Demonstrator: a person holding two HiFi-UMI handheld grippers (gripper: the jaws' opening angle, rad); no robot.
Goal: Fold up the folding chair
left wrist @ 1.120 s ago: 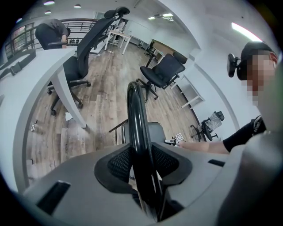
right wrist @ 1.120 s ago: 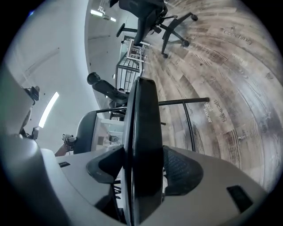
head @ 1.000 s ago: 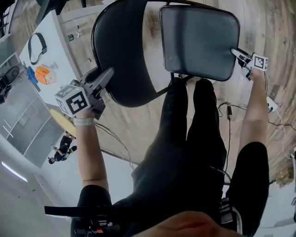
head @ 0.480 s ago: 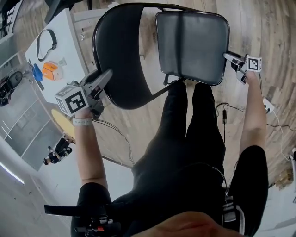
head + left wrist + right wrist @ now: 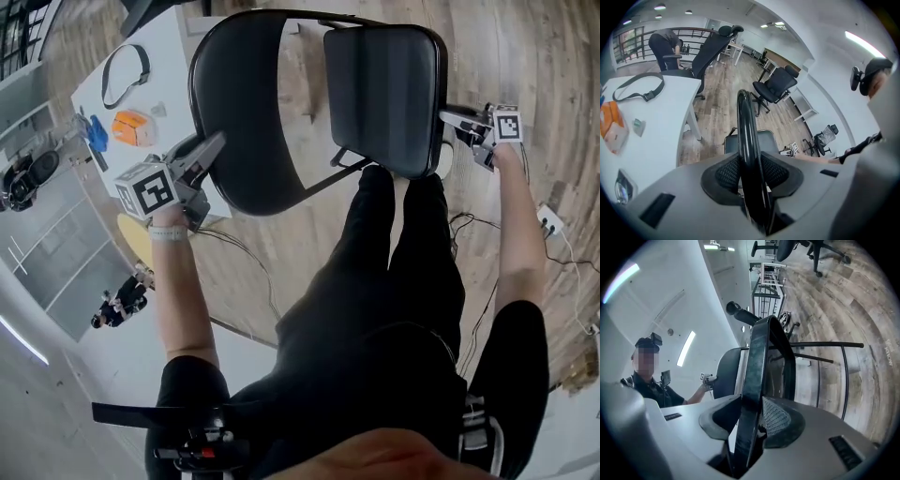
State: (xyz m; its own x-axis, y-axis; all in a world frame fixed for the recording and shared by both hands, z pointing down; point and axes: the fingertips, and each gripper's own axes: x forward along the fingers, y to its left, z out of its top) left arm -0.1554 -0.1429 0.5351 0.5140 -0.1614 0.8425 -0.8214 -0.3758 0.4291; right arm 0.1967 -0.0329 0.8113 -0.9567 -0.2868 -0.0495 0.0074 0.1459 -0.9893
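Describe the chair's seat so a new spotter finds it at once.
Find the black folding chair on the wood floor ahead of the person's legs. Its seat is the squarish padded panel on the right, its edge between the closing jaws of the right gripper; the neighbouring backrest is a curved band.

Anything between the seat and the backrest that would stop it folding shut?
Nothing visible. The gap between seat and backrest is open, only floor behind it. Left tongs grip the backrest rim; right tongs are closing on the seat's front edge.
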